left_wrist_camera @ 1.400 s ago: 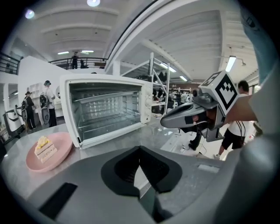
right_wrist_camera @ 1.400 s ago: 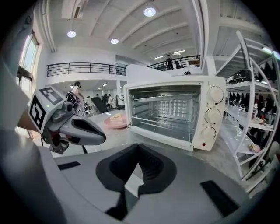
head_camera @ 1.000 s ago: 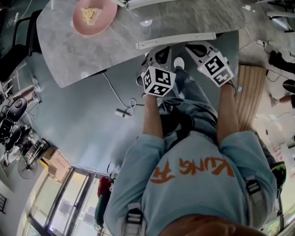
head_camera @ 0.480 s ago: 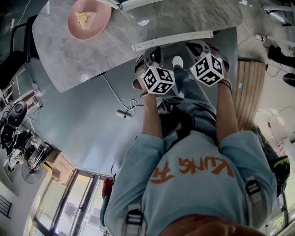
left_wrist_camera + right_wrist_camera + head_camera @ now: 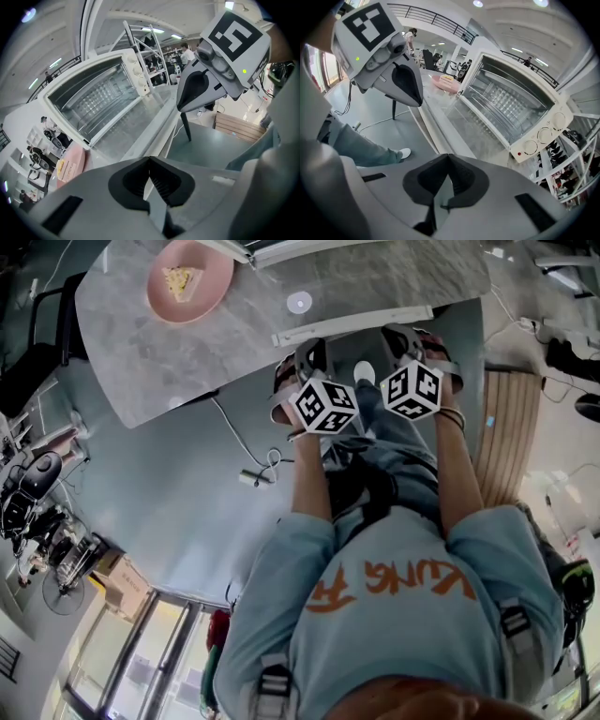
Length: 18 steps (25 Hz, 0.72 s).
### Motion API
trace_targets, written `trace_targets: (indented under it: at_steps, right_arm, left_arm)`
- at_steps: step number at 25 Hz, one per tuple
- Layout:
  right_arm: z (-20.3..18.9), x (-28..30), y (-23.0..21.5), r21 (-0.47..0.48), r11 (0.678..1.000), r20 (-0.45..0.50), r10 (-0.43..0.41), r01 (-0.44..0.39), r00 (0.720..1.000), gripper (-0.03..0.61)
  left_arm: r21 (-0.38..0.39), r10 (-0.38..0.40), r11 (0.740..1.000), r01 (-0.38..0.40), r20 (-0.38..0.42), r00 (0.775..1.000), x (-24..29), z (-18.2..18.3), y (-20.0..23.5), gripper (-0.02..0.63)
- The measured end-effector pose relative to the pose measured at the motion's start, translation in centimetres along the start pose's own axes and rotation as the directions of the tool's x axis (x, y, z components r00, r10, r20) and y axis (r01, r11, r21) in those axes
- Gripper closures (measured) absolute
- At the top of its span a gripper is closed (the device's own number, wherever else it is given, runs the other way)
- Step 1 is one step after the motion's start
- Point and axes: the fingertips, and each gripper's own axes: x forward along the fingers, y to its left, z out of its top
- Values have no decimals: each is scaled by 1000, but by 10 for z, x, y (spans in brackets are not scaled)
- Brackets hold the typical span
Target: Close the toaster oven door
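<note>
The white toaster oven stands on the marble table with its glass door folded down flat. Its empty rack shows inside, and its knobs sit at one side. In the head view the door's white handle bar lies along the table's near edge. My left gripper and right gripper hover side by side just short of that bar, below table level. Both are shut, with nothing between the fingers. Each gripper view shows the other gripper beside it.
A pink plate with a piece of food sits on the table's far left. A black table leg and a cable on the grey floor lie below. The person's legs and a white shoe are under the grippers. A wooden pallet lies at right.
The right gripper has moved left and now sits closer to the left one. The left gripper has barely shifted. Both stayed shut.
</note>
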Motion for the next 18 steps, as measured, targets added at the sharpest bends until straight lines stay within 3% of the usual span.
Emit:
trace_targets:
  at_steps: [6, 11, 13, 18]
  right_arm:
    - [8, -13, -8, -32, 999, 33, -31, 32, 999, 578]
    - [14, -20, -8, -87, 996, 35, 0, 3, 999, 488]
    - [18, -25, -12, -103, 995, 46, -4, 9, 999, 445]
    - [33, -36, -28, -153, 987, 69, -42, 52, 997, 442]
  left_arm:
    - [21, 39, 999, -39, 27, 999, -14, 10, 7, 612]
    - [23, 71, 997, -72, 50, 996, -25, 18, 16, 609]
    - [28, 87, 996, -89, 57, 995, -30, 22, 22, 583]
    - [60, 120, 990, -125, 81, 990, -43, 29, 33, 489]
